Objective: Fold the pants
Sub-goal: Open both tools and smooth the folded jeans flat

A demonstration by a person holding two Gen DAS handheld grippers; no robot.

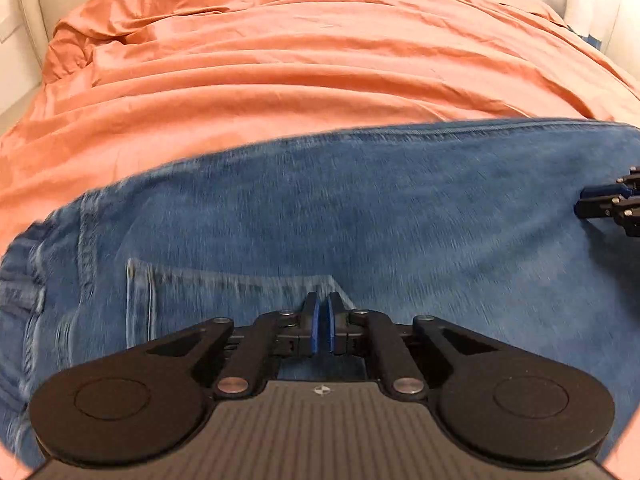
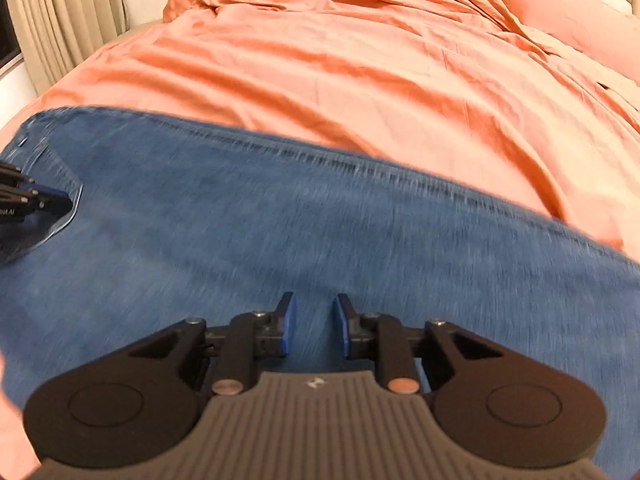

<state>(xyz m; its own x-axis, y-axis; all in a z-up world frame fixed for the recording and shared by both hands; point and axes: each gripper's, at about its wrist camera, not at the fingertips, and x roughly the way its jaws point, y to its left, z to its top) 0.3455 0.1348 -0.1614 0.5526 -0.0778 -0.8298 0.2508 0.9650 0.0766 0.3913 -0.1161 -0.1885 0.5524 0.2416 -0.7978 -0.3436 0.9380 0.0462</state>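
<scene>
around jeans [image 1: 360,208]: orange bedsheet [image 1: 280,60], beige curtain [image 2: 68,12], nothing obstructing.

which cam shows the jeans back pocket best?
Left wrist. The back pocket on the jeans lies just ahead of the shut left claw, stitching visible though blurred. Right wrist catches only a pocket corner at frame left, partly hidden behind that claw.

Motion blur smears the jeans [image 1: 360,208], perhaps hiding folds, and the picture's edges cut them off.
</scene>
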